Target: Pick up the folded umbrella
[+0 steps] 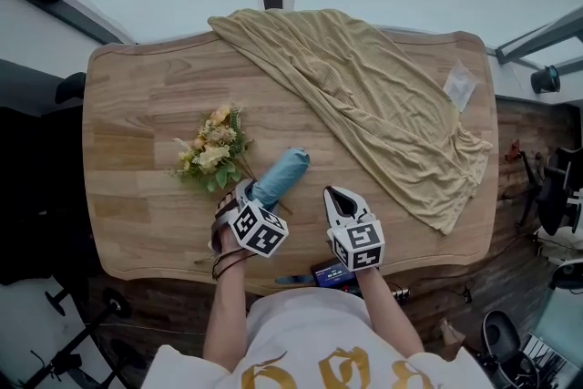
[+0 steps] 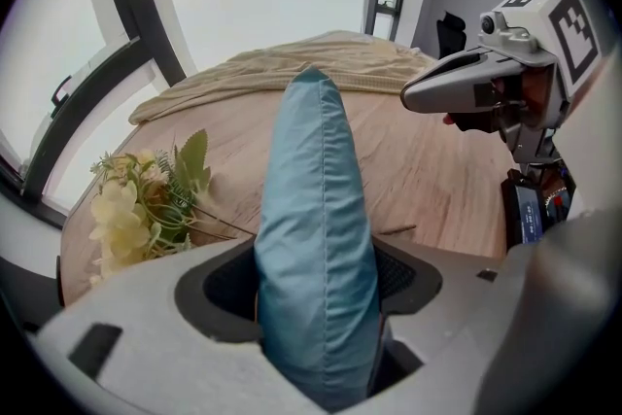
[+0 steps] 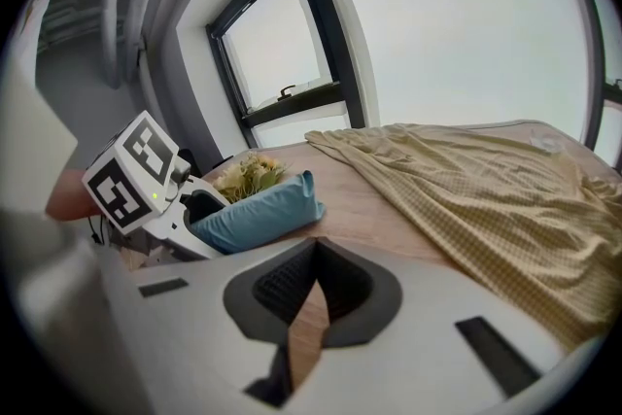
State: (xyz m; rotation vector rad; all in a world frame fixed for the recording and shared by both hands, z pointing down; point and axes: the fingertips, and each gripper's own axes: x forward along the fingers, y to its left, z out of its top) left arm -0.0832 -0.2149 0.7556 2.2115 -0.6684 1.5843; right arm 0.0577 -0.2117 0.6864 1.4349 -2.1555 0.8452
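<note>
The folded umbrella, in a blue sleeve, lies slanted on the wooden table near its front edge. My left gripper is shut on its near end. In the left gripper view the umbrella fills the gap between the jaws of the left gripper and points away toward the cloth. My right gripper hovers just right of the umbrella, shut with nothing in it. The right gripper view shows the right gripper with only wood behind its jaws, and the umbrella to its left.
A bunch of yellow flowers lies left of the umbrella. A tan cloth covers the table from far centre to right, with a small clear packet beyond it. A dark device sits at the front edge.
</note>
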